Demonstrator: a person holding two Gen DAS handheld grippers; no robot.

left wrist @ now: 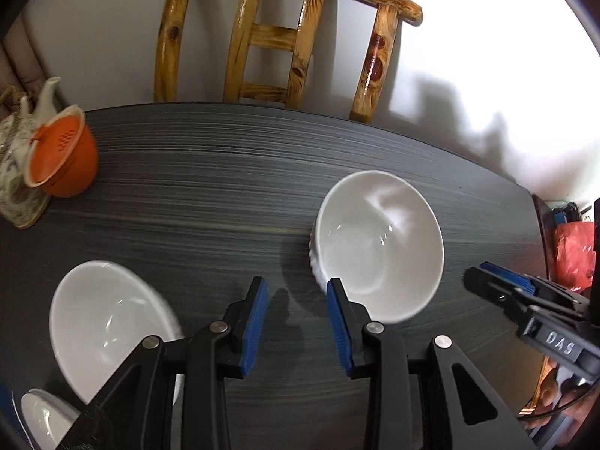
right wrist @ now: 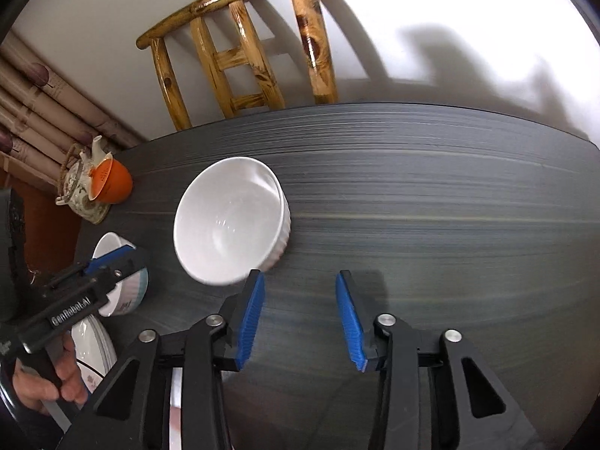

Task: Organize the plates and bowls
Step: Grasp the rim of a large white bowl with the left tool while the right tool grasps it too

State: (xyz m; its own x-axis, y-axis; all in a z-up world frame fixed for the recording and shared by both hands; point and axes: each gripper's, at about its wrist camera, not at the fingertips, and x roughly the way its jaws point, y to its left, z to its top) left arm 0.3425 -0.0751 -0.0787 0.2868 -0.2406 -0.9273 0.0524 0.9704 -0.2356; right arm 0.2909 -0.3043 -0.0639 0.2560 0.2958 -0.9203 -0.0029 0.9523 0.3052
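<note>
A white ribbed bowl [left wrist: 377, 245] stands on the dark table, just right of my left gripper [left wrist: 297, 292]; it also shows in the right wrist view [right wrist: 230, 221]. My left gripper is open and empty, its right fingertip close to the bowl's near rim. A second white bowl [left wrist: 101, 322] sits at the lower left, partly behind the gripper frame; it shows in the right wrist view [right wrist: 120, 273] too. White plates [right wrist: 92, 341] lie below it. My right gripper [right wrist: 300, 281] is open and empty, just right of the ribbed bowl.
A floral teapot [right wrist: 80, 183] and an orange strainer cup [left wrist: 65, 153] stand at the table's far left. A wooden chair [left wrist: 277, 37] stands behind the table against a white wall. The dark table [right wrist: 431, 217] stretches to the right.
</note>
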